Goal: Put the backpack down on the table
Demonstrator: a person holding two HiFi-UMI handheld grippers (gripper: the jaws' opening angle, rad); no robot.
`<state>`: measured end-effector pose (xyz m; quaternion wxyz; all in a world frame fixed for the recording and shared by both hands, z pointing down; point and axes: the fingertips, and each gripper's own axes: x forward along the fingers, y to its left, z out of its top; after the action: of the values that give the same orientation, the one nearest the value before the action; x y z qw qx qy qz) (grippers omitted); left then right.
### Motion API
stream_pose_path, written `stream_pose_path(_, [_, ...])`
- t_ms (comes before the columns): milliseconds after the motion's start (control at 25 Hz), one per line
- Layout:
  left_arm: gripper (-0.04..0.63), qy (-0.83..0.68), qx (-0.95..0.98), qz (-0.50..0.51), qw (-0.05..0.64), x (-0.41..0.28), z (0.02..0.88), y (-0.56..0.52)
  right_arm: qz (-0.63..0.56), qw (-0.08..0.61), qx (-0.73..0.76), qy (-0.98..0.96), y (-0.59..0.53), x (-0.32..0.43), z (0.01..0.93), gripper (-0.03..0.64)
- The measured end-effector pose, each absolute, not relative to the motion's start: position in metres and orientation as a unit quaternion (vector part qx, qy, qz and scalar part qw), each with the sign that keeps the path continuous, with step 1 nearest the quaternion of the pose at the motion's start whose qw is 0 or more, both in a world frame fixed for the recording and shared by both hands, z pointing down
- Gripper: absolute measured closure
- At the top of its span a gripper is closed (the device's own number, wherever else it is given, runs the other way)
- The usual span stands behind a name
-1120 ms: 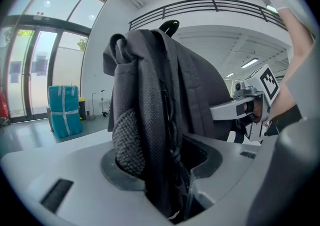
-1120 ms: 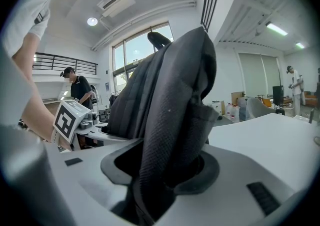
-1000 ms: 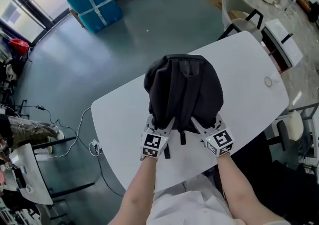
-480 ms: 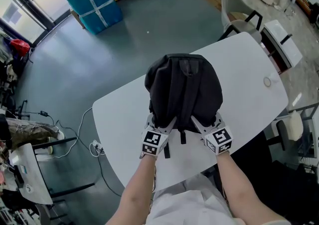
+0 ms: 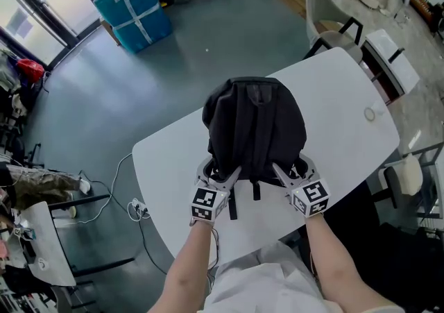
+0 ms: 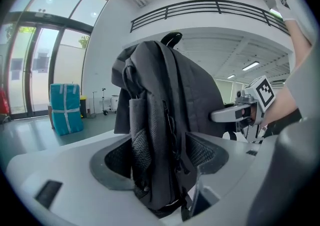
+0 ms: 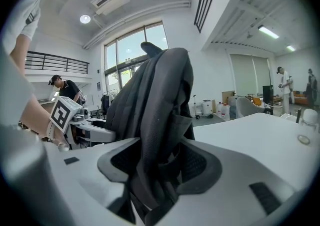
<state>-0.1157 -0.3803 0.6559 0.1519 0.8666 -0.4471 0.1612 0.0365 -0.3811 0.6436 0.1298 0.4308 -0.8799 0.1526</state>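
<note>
A black backpack [image 5: 255, 128] stands upright on the white table [image 5: 347, 96], its straps facing me. My left gripper [image 5: 220, 174] is at its near left bottom corner and my right gripper [image 5: 293, 168] at the near right one. In the left gripper view, dark strap fabric [image 6: 160, 120] hangs between the spread jaws, and the pads do not press on it. The right gripper view shows the same: folds of the pack [image 7: 155, 115] lie loosely between wide jaws. Both sets of jaws have just been opening.
A small ring-shaped object [image 5: 370, 114] lies on the table at the right. Chairs [image 5: 333, 17] stand past the far right corner. A blue wrapped box [image 5: 132, 3] sits on the floor far left, cables [image 5: 132, 200] near the table's left. A person [image 7: 67, 89] stands in the background.
Both grippers' jaws have spread wider around the pack's lower corners. The left gripper has drawn slightly back towards me. The backpack stays upright on the table.
</note>
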Motion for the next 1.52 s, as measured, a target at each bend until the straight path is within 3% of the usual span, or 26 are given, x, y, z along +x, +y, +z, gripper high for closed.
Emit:
stream_pose_path(440, [0.278, -0.479, 0.855, 0.126, 0.153, -0.145, 0.616, -0.356, 0.146, 0.115, 0.457, -0.87, -0.356, 0.072, 0.616, 0.38])
stream_pose_path(720, [0.391, -0.504, 0.849, 0.108, 0.12, -0.159, 0.573, -0.338, 0.122, 0.093, 0.465, -0.872, -0.339, 0.077, 0.576, 0.394])
stream_pose_path(960, [0.509, -0.531, 0.837, 0.079, 0.108, -0.174, 0.534, -0.322, 0.1, 0.069, 0.472, -0.873, -0.319, 0.079, 0.539, 0.474])
stream_pose_path(1200, [0.528, -0.53, 0.84, 0.077, 0.087, -0.171, 0.506, -0.311, 0.077, 0.064, 0.47, -0.877, -0.306, 0.082, 0.513, 0.568])
stream_pose_path(1520, [0.543, -0.538, 0.837, 0.072, 0.072, -0.181, 0.487, -0.305, 0.06, 0.071, 0.482, -0.871, -0.303, 0.099, 0.492, 0.597])
